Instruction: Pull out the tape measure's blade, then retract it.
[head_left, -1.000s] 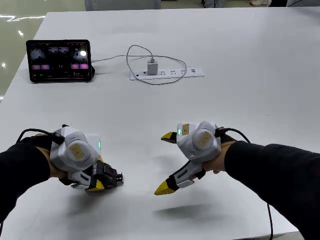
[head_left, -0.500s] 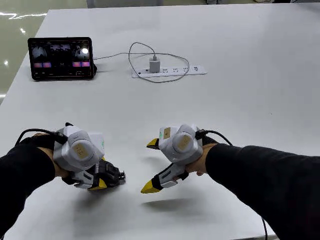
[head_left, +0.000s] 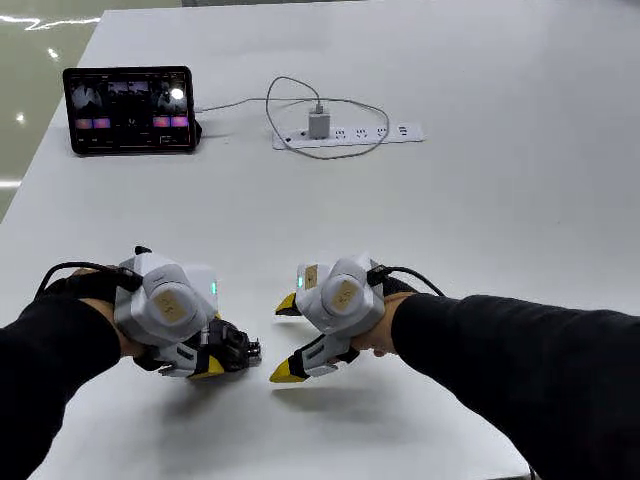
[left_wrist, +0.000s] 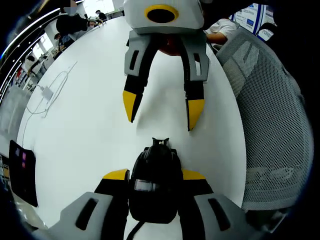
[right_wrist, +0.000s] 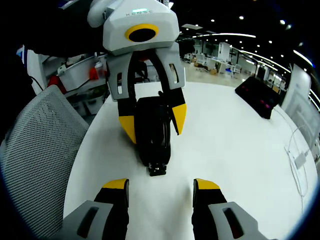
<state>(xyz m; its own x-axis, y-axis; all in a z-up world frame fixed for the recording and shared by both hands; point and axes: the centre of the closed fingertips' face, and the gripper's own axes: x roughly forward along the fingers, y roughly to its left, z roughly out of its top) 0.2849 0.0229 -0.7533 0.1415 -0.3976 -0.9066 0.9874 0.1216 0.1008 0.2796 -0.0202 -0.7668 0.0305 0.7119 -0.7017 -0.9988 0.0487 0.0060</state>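
Left gripper (left_wrist: 154, 175): I have it squeezed on the black tape measure (left_wrist: 152, 200), low in the middle of the left gripper view.
Right gripper (right_wrist: 160, 186): its jaws are wide apart, just short of the blade hook (right_wrist: 157, 170).
Risk: I may miss that tiny hook, or the tape measure may slip when I pull.

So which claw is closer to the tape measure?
Left. The left claw is shut on the tape measure, gripping its black case. The right claw is open, facing the blade end, a small gap away.

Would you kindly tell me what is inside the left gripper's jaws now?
A black tape measure sits clamped between the left gripper's yellow-tipped jaws, its blade tip pointing at the open right gripper. The jaws cover its sides; no blade is drawn out.
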